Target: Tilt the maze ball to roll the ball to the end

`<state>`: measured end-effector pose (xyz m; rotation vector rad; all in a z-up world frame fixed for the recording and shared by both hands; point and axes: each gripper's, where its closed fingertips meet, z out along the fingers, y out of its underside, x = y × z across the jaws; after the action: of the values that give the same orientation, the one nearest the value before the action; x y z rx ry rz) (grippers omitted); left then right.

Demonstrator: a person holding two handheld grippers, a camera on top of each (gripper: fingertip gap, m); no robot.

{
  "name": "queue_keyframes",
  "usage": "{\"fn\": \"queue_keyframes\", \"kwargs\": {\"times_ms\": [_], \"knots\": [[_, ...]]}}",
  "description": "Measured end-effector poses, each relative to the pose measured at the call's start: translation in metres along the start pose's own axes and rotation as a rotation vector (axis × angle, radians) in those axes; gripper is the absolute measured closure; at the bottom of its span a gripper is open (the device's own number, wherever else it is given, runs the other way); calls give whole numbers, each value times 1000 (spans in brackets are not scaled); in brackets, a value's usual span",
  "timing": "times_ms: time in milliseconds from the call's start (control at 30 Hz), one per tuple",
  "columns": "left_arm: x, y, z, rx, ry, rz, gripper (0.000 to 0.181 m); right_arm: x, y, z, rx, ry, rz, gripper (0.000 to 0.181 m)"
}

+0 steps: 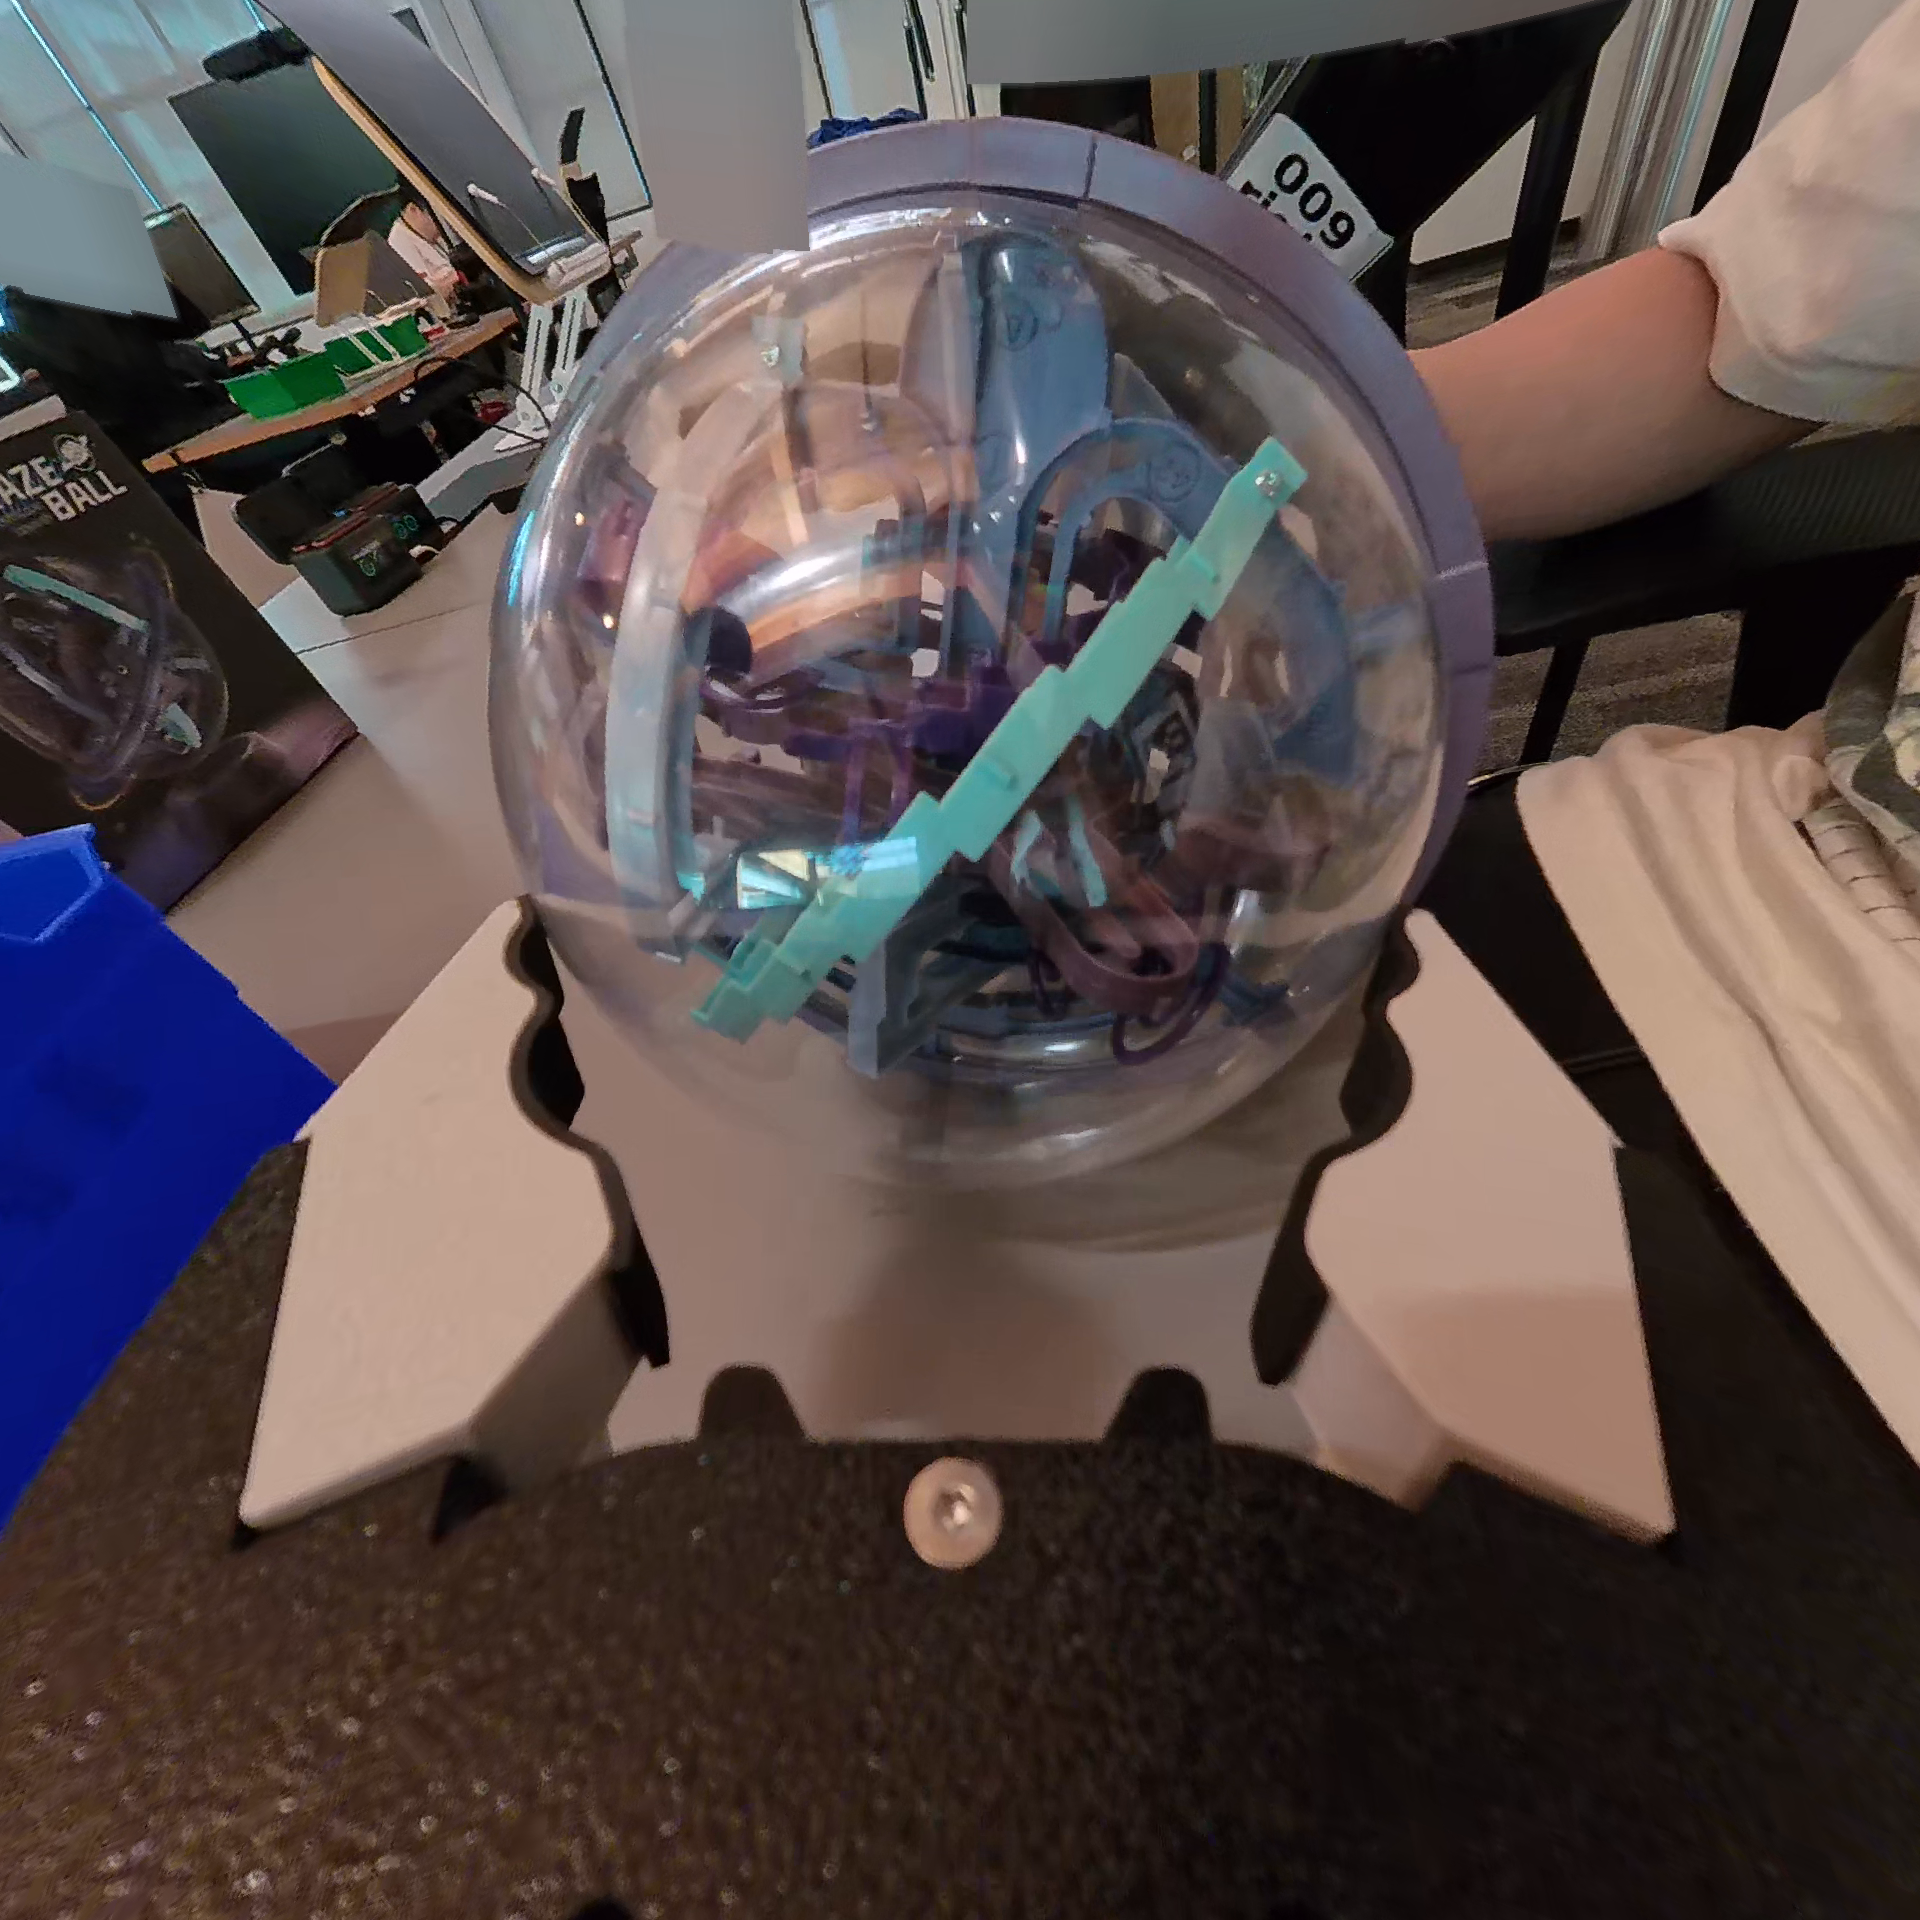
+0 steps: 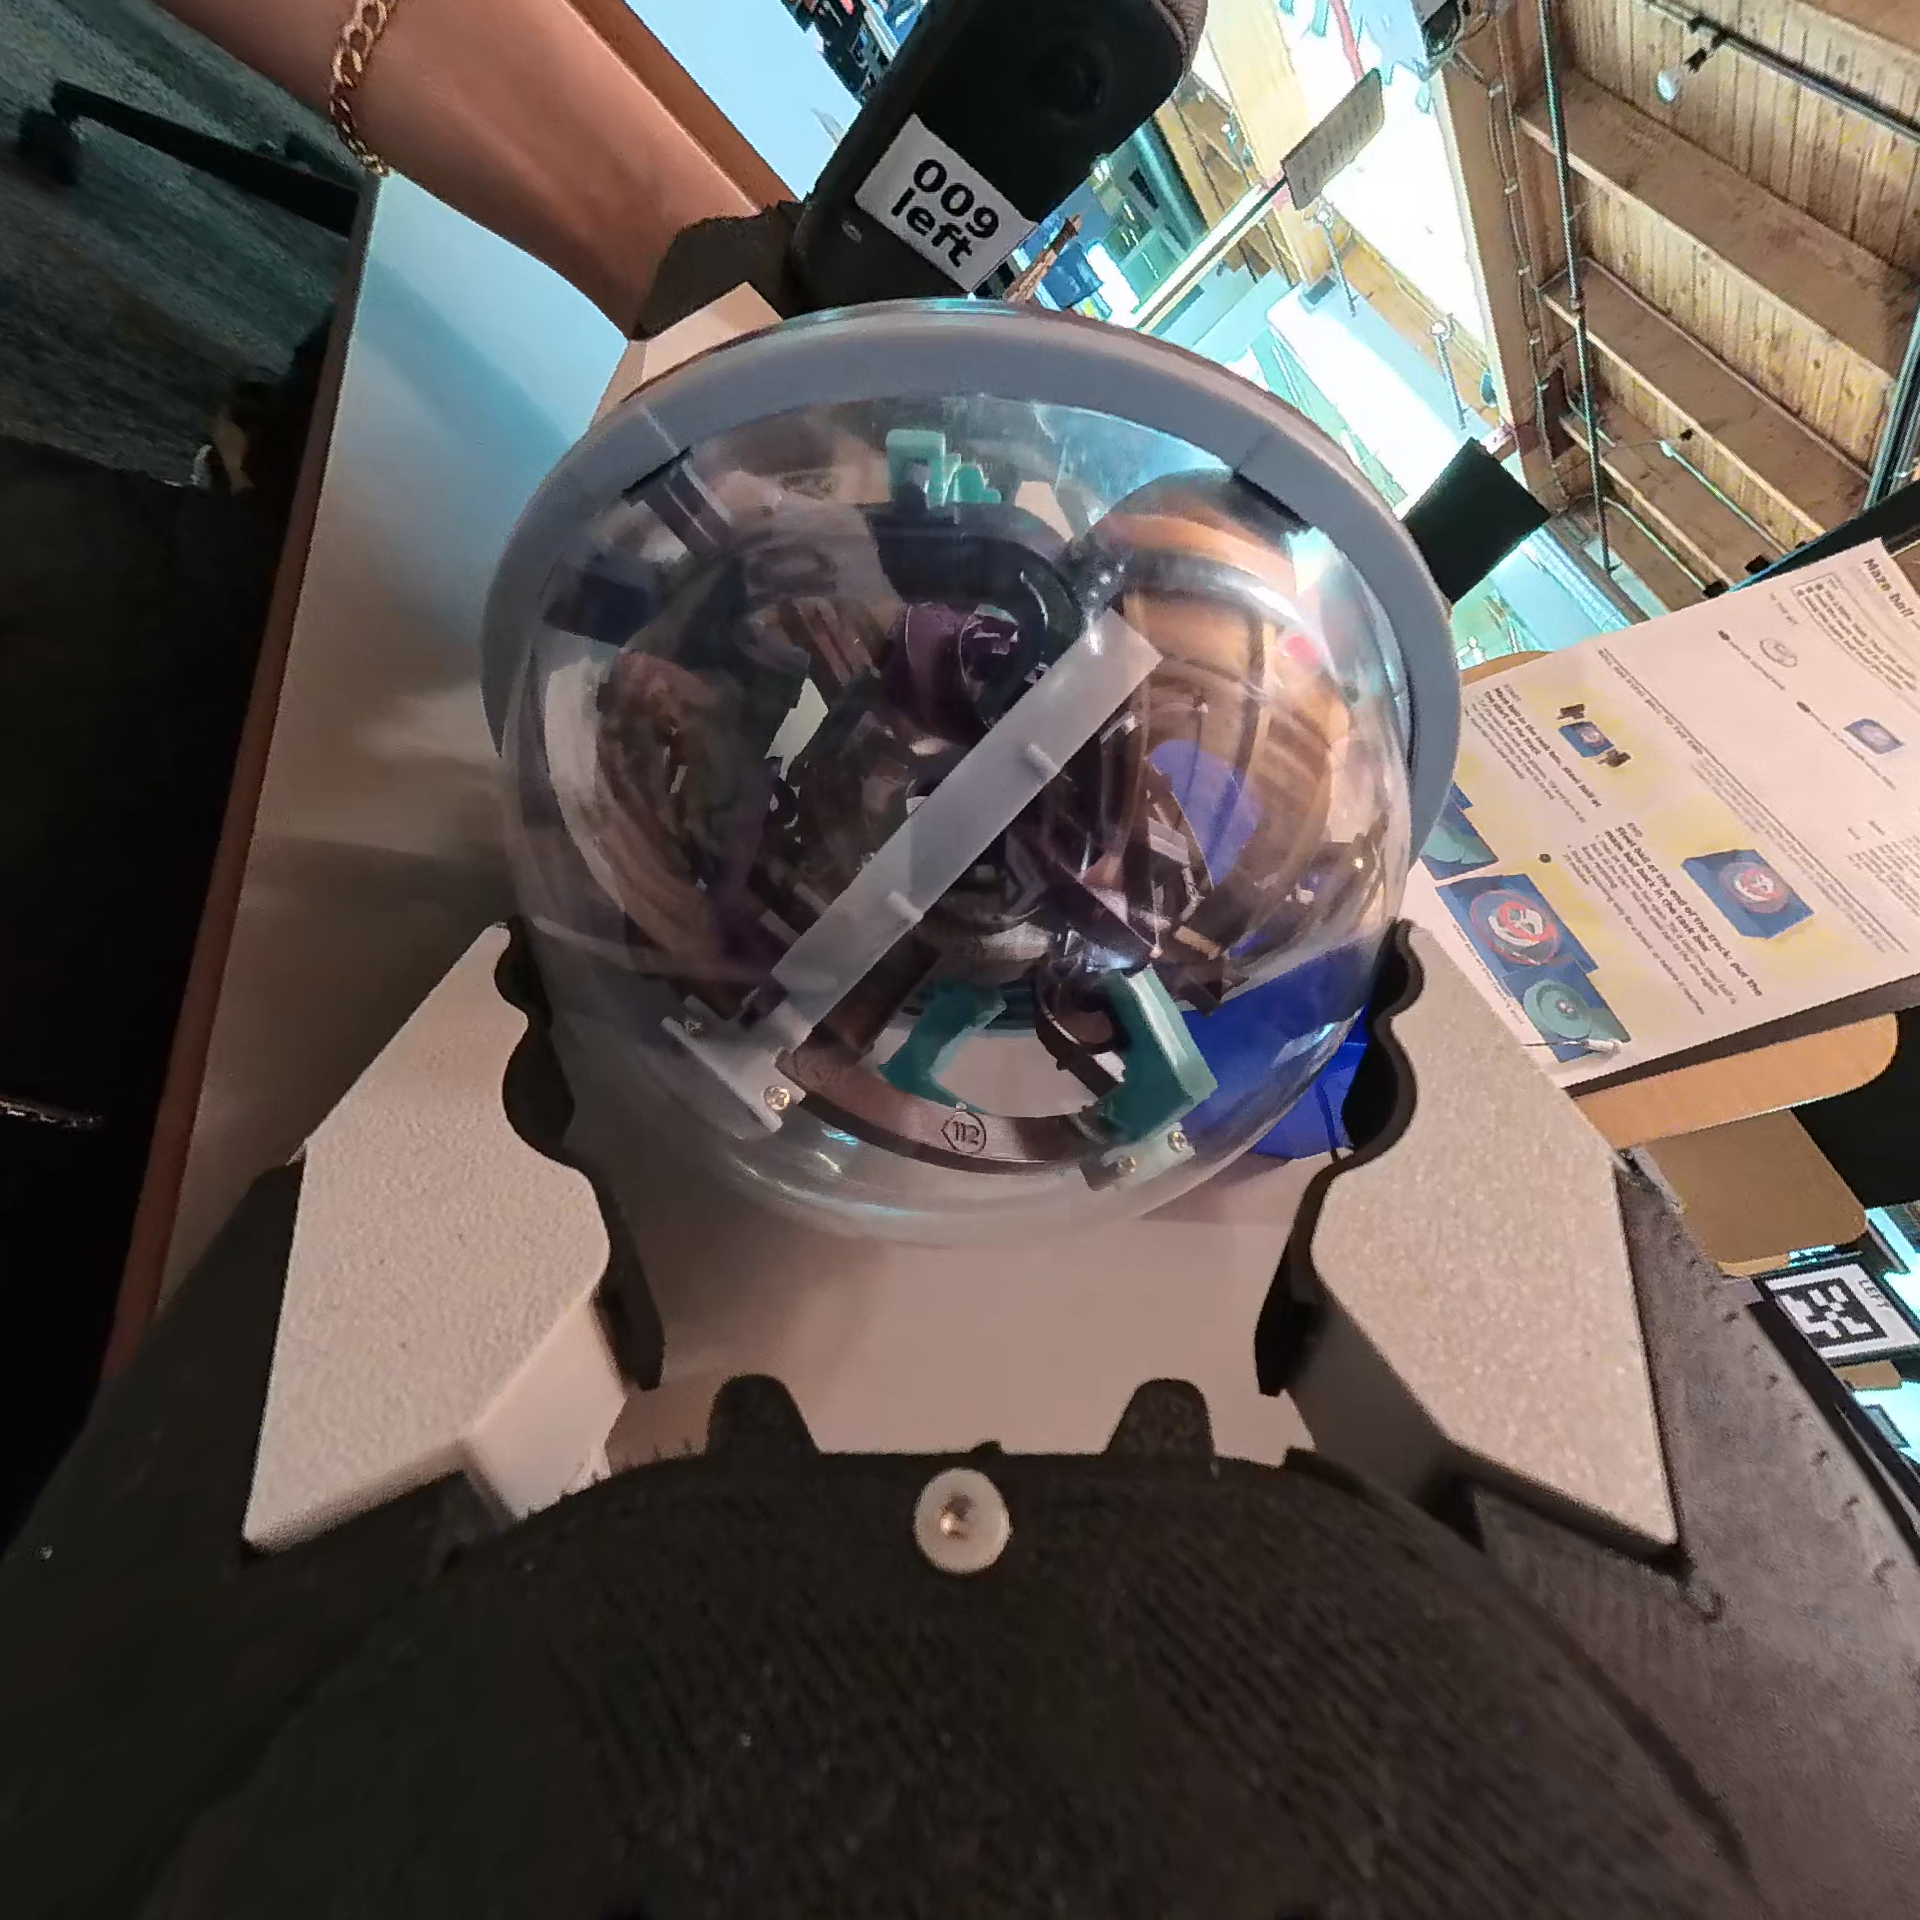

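Observation:
The maze ball (image 1: 966,675) is a clear sphere with a grey-purple ring and a teal stair track among purple and blue tracks inside. My left gripper (image 1: 966,966) clasps it, its white fingers (image 1: 416,1195) pressed against both sides. In the right wrist view the maze ball (image 2: 966,779) sits the same way in my right gripper (image 2: 956,987), whose fingers (image 2: 1475,1226) touch its sides. The two grippers hold it from opposite sides. The left gripper's black camera body (image 2: 987,135) shows behind the sphere. I cannot pick out the small ball inside.
A blue bin (image 1: 104,1091) and the dark maze ball box (image 1: 104,644) stand at the left on the pale table (image 1: 416,831). A person's arm (image 1: 1558,343) is at the right. A printed instruction sheet (image 2: 1683,831) stands at the right.

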<state>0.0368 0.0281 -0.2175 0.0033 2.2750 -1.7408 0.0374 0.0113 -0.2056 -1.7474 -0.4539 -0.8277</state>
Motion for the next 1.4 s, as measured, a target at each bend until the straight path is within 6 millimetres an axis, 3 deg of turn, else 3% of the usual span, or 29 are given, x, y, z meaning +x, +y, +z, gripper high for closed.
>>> {"fn": "queue_keyframes", "kwargs": {"times_ms": [1400], "knots": [[-4,12,-8,-49,7,4,36,2,-10,8,30,-66,-44,31]]}}
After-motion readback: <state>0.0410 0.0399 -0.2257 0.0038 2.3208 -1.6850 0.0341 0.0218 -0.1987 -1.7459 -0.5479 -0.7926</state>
